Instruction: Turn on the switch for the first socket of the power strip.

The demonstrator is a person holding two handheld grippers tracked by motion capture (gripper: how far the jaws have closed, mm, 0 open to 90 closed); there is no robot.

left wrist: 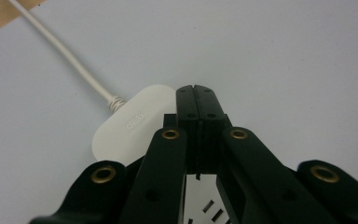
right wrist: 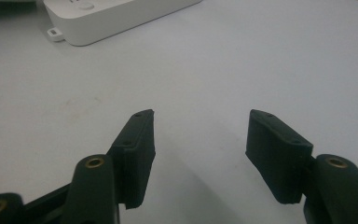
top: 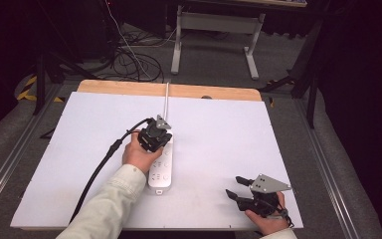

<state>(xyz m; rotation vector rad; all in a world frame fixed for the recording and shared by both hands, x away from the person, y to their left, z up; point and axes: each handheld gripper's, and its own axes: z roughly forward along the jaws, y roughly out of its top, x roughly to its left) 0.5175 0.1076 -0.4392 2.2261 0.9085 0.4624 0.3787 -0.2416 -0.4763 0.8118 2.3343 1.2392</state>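
Power strip (top: 161,169), white, long, rounded ends, pale cord (top: 166,97) attached

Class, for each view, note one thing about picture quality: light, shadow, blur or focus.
High view: the white table is brightly lit, its surroundings dark. Left gripper view: the power strip is sharp, the near jaw arms blurred. Right gripper view: the right gripper casts soft shadows on the table, and the far edge looks soft.

The right gripper (right wrist: 200,144) holds its jaws apart, facing the power strip (right wrist: 121,14).
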